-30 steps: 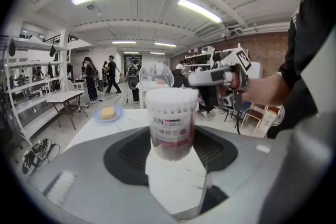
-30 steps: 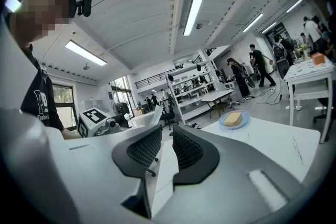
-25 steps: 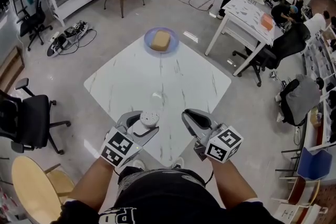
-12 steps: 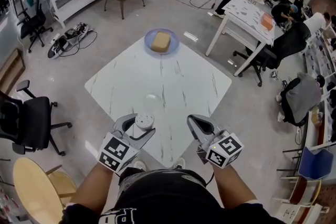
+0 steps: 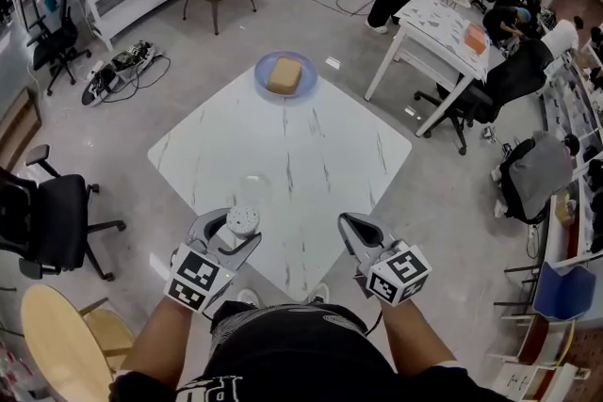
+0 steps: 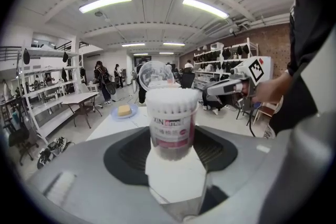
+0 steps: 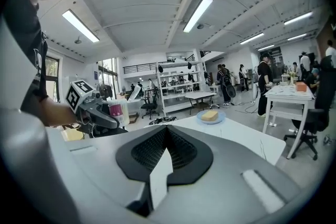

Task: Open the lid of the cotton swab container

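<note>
The left gripper squeezes the cotton swab container to steady it, its clear lid lies farther off on the table, and the right gripper is closed, empty.

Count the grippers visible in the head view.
2. The left gripper, lower left, is shut on the cotton swab container; the right gripper, lower right, is shut and empty. None seem hidden.
</note>
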Demonstrator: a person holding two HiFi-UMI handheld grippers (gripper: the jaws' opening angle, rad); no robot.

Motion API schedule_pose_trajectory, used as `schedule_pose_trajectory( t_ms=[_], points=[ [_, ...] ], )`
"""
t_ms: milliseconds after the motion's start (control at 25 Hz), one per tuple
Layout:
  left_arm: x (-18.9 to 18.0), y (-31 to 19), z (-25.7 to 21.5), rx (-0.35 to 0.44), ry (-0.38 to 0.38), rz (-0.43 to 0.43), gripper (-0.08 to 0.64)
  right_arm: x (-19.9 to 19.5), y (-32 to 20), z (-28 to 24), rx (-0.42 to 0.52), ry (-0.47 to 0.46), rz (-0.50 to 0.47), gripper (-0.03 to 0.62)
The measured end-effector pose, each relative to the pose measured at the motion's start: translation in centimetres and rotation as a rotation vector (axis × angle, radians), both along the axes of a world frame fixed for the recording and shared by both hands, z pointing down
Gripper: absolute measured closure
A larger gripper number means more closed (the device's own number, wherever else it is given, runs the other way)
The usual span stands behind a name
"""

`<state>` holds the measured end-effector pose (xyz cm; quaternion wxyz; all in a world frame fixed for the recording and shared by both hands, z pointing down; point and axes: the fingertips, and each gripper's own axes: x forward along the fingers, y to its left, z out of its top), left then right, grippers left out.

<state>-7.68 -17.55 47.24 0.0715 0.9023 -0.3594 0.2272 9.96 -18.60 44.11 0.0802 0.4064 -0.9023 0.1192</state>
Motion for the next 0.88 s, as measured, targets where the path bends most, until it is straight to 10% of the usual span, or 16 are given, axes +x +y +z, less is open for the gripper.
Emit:
schedule_pose_trajectory(
  t_ms=[880],
  points=[
    [-0.5,-0.1,0.2,0.000,0.003,-0.004,0.258,1.0,-0.1,0.7,-0.014,-0.014,0.037,0.592]
  ],
)
